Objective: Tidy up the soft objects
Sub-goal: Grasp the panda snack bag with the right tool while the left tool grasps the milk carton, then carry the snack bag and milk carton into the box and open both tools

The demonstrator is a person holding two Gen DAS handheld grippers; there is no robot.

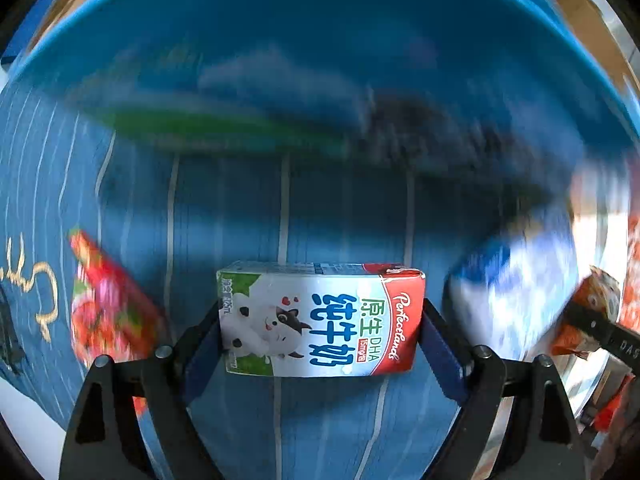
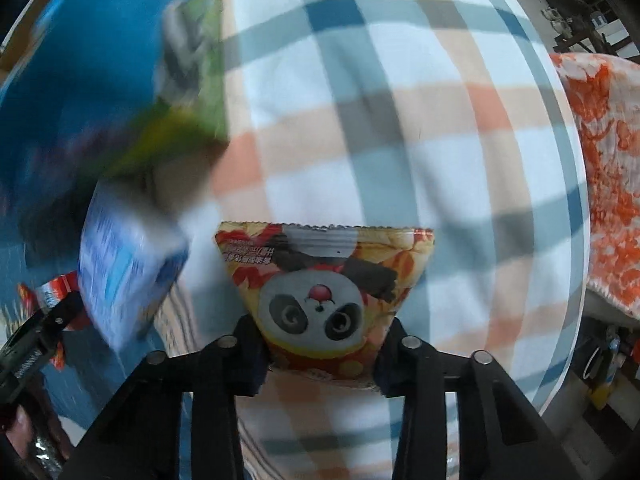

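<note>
Fingers (image 1: 436, 344) around milk carton (image 1: 320, 320)

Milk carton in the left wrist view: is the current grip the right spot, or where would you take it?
Likely keep it. The left gripper pinches the milk carton across its two short ends, printed face toward the camera, fingers flat on parallel end panels. Those stiff folded ends should resist crushing better than the broad faces. Approach along the long axis, from behind.

White milk carton (image 1: 320, 320) with red band, blue characters and black-and-white cow, blue white-striped cloth (image 1: 240, 208), yellow-red panda snack packet (image 2: 324, 296), white, orange and blue-grey checked cloth (image 2: 400, 120), orange-and-white floral towel (image 2: 604, 176)
</note>
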